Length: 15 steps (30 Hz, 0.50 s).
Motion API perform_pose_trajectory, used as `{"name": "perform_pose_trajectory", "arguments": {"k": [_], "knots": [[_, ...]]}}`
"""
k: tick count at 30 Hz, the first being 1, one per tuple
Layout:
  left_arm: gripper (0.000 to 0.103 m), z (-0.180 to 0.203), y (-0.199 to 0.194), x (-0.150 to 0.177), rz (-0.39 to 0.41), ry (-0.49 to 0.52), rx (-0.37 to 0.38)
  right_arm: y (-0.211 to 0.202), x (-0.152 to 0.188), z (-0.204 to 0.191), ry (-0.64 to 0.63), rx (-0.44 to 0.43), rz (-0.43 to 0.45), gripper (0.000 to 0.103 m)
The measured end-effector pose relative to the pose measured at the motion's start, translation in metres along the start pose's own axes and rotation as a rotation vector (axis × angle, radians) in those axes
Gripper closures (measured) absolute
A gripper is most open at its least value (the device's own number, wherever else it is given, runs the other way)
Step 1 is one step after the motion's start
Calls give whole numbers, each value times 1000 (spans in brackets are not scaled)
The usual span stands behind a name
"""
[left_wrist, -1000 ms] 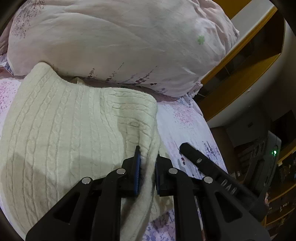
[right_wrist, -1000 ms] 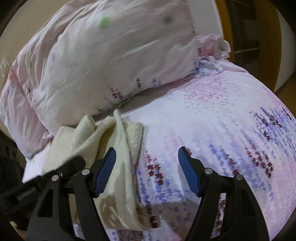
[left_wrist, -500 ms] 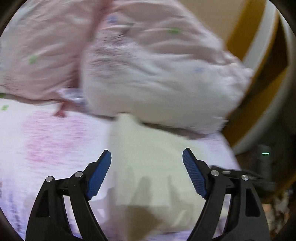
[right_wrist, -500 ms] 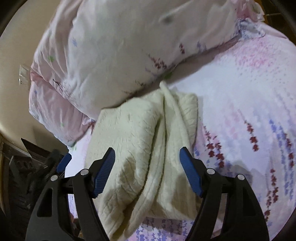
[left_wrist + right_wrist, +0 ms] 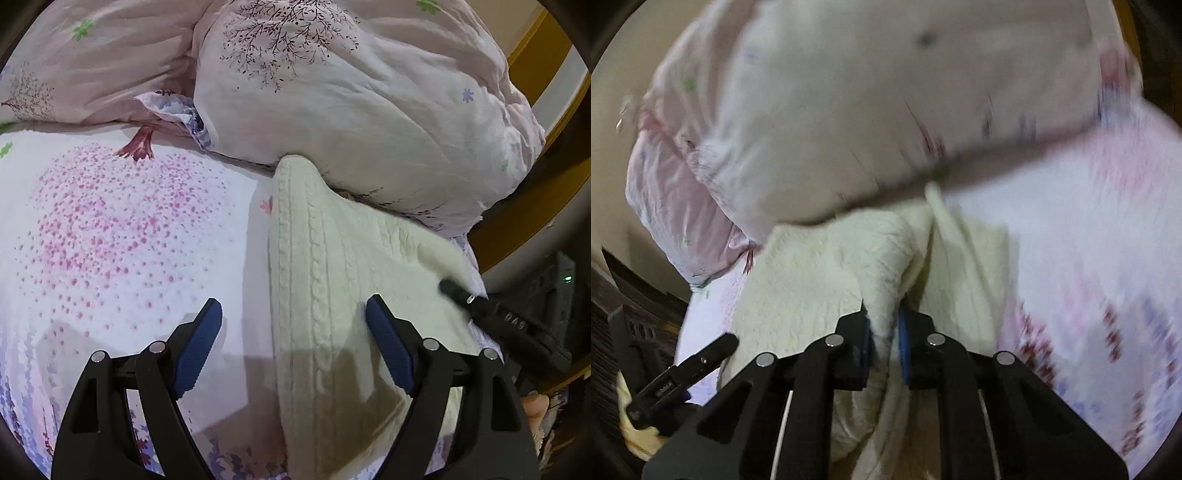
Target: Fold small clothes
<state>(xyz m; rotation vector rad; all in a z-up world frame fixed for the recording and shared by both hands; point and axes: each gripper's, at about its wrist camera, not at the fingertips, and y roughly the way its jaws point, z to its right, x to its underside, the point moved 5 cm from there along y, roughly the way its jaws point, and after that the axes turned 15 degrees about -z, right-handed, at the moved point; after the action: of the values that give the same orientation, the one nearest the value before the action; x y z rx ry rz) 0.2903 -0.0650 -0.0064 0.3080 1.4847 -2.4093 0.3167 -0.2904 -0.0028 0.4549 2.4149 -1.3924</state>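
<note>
A cream cable-knit garment (image 5: 332, 295) lies partly folded on the flowered bed sheet (image 5: 110, 240), its far corner against the pillow. My left gripper (image 5: 295, 328) is open and empty, hovering over the garment's left folded edge. My right gripper (image 5: 884, 328) is shut on a raised fold of the same cream garment (image 5: 827, 273). The right gripper's finger (image 5: 480, 306) shows at the garment's right edge in the left wrist view. The left gripper's finger (image 5: 690, 369) shows at lower left in the right wrist view.
Two big pale pink pillows (image 5: 351, 92) lie along the head of the bed, also in the right wrist view (image 5: 868, 110). A yellow wooden bed frame (image 5: 532, 192) and dark furniture (image 5: 554, 288) stand to the right. The sheet's pink-dotted area lies to the left.
My left gripper let go of the garment's edge, opened and swung left. My right gripper, open before, moved onto the garment and closed on a fold.
</note>
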Motion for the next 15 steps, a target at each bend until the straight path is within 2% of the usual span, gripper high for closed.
{"name": "perform_pose_trajectory", "arguments": {"k": [4, 6, 10, 12, 13, 15], "knots": [[21, 2, -4, 3, -5, 17, 28, -31, -16, -12, -79, 116, 106, 92], [21, 8, -3, 8, -9, 39, 28, -34, -22, -7, -77, 163, 111, 92], [21, 16, 6, 11, -26, 72, 24, -19, -27, 13, -28, 227, 80, 92], [21, 19, 12, 13, -42, 77, 30, -4, -25, 31, 23, 240, 25, 91], [21, 20, 14, 14, -48, 77, 32, 7, -23, 45, 61, 234, -25, 89], [21, 20, 15, 15, -54, 72, 37, 13, -20, 55, 92, 204, -48, 76]]}}
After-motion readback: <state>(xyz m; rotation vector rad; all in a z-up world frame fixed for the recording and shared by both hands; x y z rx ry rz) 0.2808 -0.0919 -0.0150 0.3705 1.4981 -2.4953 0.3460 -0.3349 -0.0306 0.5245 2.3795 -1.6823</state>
